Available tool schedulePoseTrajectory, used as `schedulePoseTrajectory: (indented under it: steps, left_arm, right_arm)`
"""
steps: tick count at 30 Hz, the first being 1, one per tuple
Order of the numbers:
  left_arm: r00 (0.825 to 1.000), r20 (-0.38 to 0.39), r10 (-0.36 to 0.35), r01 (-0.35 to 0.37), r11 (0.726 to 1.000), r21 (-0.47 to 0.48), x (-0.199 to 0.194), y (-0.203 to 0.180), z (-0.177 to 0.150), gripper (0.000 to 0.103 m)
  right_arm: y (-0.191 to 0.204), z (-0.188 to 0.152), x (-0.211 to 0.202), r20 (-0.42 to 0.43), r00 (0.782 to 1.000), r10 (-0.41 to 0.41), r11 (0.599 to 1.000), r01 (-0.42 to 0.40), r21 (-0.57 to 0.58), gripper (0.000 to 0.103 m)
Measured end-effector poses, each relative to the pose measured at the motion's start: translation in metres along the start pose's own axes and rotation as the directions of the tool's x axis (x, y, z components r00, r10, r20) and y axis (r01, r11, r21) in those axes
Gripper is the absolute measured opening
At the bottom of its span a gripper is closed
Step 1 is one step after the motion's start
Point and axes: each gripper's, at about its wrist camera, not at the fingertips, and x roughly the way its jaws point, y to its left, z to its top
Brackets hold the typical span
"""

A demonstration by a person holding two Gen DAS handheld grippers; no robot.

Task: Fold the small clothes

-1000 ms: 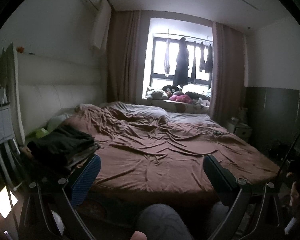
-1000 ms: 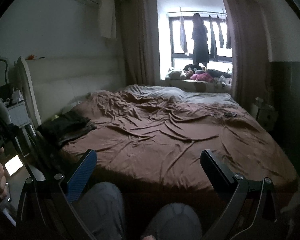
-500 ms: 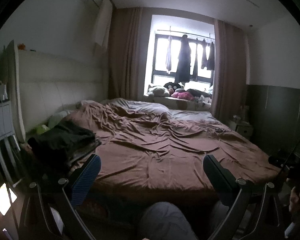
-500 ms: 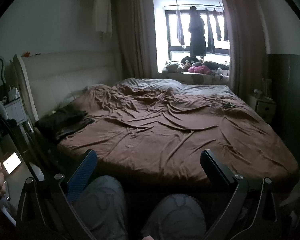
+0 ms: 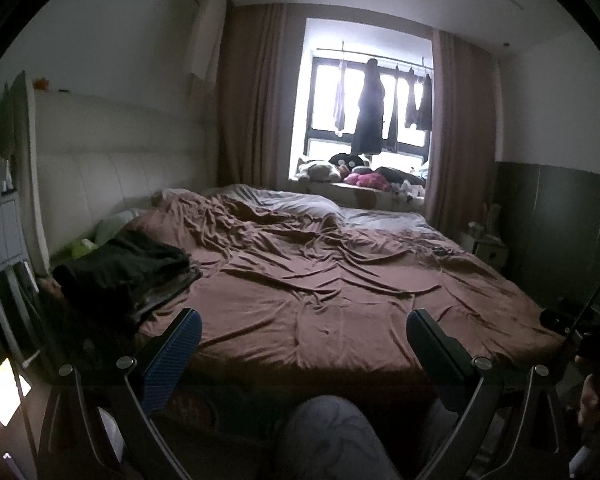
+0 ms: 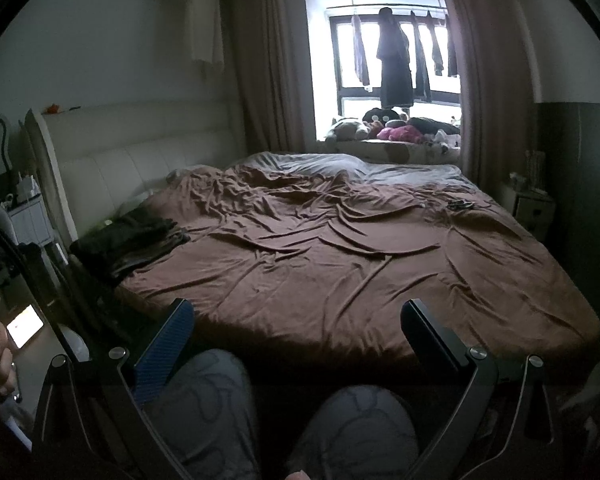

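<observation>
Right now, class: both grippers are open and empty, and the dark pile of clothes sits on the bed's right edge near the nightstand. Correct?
Not quite. The dark pile of clothes sits at the bed's left edge, by the headboard, as the right wrist view shows. Both the left gripper and right gripper are open and empty.

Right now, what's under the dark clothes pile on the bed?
The dark clothes pile lies on the brown sheet at the bed's near left corner, by the headboard. Greyish folded layers show at its lower edge. Anything beneath is covered.
</observation>
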Motion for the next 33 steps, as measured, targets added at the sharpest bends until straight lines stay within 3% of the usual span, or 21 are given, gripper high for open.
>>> schedulePoseTrajectory:
  steps: [33]
  left_arm:
    - [1.000, -0.022, 0.011, -0.012, 1.000, -0.011, 0.0003, -0.0016, -0.0089, 0.103]
  right_arm:
    - [-0.0016, 0.0022, -0.0017, -0.014, 1.000, 0.013, 1.000, -0.013, -0.008, 0.103]
